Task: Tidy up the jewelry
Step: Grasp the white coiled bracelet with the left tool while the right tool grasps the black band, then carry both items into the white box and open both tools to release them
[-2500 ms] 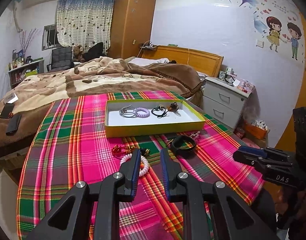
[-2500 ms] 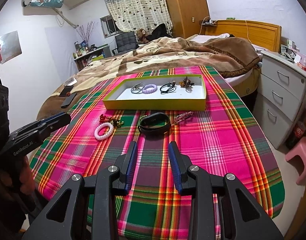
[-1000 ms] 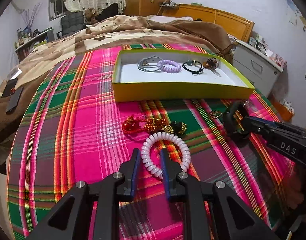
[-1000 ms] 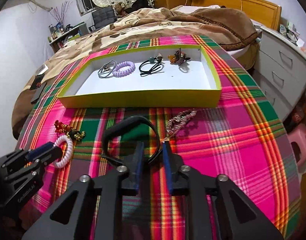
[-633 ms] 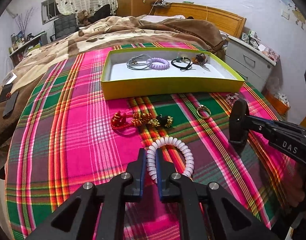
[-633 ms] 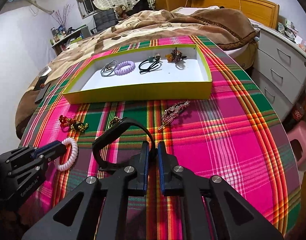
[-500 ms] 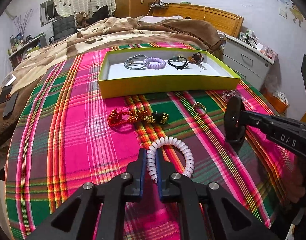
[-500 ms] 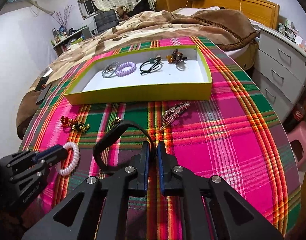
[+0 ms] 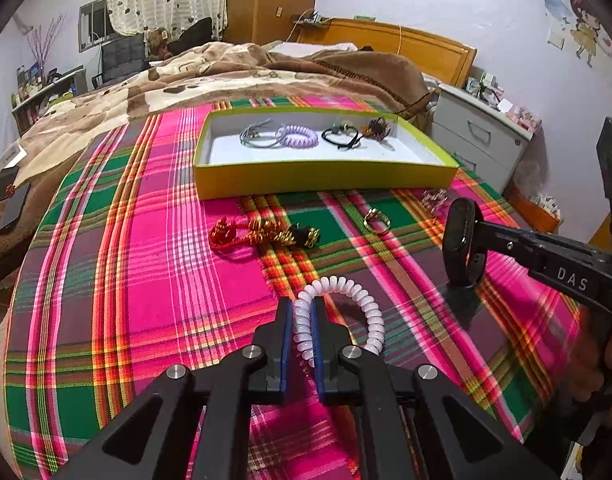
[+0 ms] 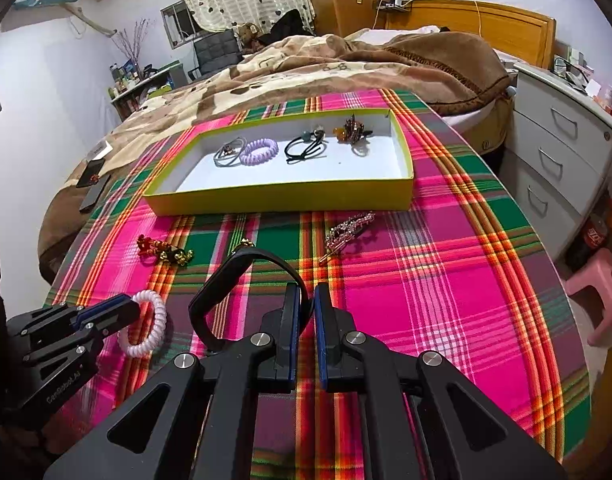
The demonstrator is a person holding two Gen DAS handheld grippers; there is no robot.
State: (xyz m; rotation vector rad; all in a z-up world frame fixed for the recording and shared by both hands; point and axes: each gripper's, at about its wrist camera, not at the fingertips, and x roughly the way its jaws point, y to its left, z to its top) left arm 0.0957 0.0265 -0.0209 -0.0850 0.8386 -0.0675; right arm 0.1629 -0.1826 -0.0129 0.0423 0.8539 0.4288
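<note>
**Two pieces lifted, four in the box, three on the cloth**

The left gripper pinched one white spiral bracelet between its fingers, the loop held just above the plaid tablecloth. The right gripper had its fingers pressed onto one black band, which stood up off the cloth in front of it.

The yellow box sat farther back on the cloth and held four pieces in a row: one grey tie, one lilac spiral tie, one black tie and one brown clip.

Three pieces lay loose on the cloth between the box and the grippers: one red-and-gold strand, one gold ring and one sparkly hair clip.

The cloth was pink, green and orange plaid. Behind it lay a bed with a brown blanket and a wooden headboard; a white drawer unit stood to the right, and one pink stool on the floor.
</note>
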